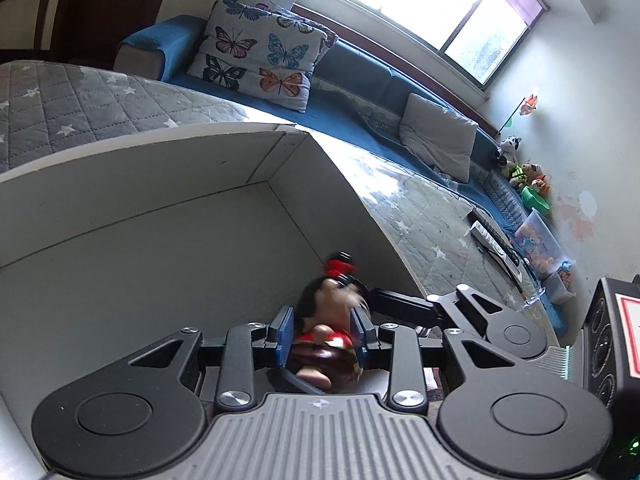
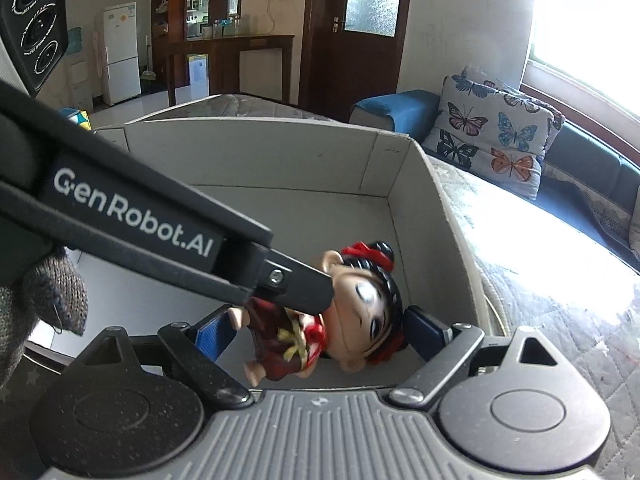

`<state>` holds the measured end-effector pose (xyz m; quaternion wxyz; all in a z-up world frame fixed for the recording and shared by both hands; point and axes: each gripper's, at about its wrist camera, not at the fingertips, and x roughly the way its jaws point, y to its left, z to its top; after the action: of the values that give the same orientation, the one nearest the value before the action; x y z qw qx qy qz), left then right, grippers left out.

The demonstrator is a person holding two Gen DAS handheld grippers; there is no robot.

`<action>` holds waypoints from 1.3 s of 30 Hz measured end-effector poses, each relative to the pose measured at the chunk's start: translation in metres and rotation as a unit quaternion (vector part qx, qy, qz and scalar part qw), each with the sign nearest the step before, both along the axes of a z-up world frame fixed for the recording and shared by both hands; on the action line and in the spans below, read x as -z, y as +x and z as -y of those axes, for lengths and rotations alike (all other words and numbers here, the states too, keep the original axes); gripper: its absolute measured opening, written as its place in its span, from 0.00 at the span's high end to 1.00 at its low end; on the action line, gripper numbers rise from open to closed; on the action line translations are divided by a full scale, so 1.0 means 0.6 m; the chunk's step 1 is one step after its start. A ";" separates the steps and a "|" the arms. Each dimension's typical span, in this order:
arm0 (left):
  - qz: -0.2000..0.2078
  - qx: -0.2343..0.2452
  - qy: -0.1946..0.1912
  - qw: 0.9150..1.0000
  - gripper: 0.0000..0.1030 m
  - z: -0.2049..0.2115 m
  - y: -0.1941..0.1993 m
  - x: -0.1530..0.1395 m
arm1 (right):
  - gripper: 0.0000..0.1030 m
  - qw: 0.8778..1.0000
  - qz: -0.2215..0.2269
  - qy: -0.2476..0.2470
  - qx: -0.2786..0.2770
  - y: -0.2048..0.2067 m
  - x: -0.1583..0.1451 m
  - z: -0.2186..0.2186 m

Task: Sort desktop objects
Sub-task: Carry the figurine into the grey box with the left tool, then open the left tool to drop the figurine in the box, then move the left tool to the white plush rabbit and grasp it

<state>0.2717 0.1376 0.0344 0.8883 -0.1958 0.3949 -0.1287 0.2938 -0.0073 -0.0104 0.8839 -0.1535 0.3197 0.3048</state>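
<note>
A small doll figurine [image 1: 326, 334] with black hair, a red bow and a red dress is clamped at the body between the blue pads of my left gripper [image 1: 322, 334], over the inside of a white cardboard box [image 1: 140, 216]. In the right wrist view the same doll [image 2: 340, 312] lies sideways, and the left gripper's black finger [image 2: 296, 284] presses on it. My right gripper [image 2: 320, 330] is open, with its blue pads wide apart on either side of the doll and not touching it. The box wall [image 2: 280, 160] stands behind.
The box sits on a grey quilted star-pattern cover [image 1: 80, 100]. A blue sofa with a butterfly pillow [image 1: 260, 56] lies beyond. A remote [image 1: 496, 240] and a toy bin [image 1: 540, 240] lie at the right. A black device [image 1: 612, 344] is near the right edge.
</note>
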 end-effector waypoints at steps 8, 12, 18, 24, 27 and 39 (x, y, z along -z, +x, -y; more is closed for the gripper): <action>0.011 -0.005 0.001 1.000 0.67 0.004 -0.018 -0.016 | 0.07 1.000 0.024 0.001 -0.001 -0.024 -0.021 0.010; 0.021 -0.004 0.008 1.000 0.67 0.013 -0.034 -0.029 | 0.07 0.999 0.038 0.010 0.000 -0.044 -0.042 0.028; 0.039 -0.003 0.005 0.999 0.67 0.025 -0.074 -0.050 | 0.07 0.998 0.058 0.023 0.002 -0.091 -0.070 0.072; 0.054 0.004 0.009 0.999 0.67 0.047 -0.122 -0.058 | 0.07 0.998 0.063 0.025 0.005 -0.164 -0.069 0.127; 0.057 0.009 0.007 0.998 0.67 0.058 -0.147 -0.056 | 0.07 0.998 0.060 0.025 0.007 -0.193 -0.060 0.151; 0.040 0.031 -0.018 0.999 0.67 0.109 -0.220 -0.023 | 0.18 0.999 0.031 0.016 0.021 -0.246 -0.008 0.181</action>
<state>0.1397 0.0722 0.0483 0.8954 -0.1942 0.3622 -0.1714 0.1459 -0.1161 -0.0056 0.9019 -0.1421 0.2904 0.2866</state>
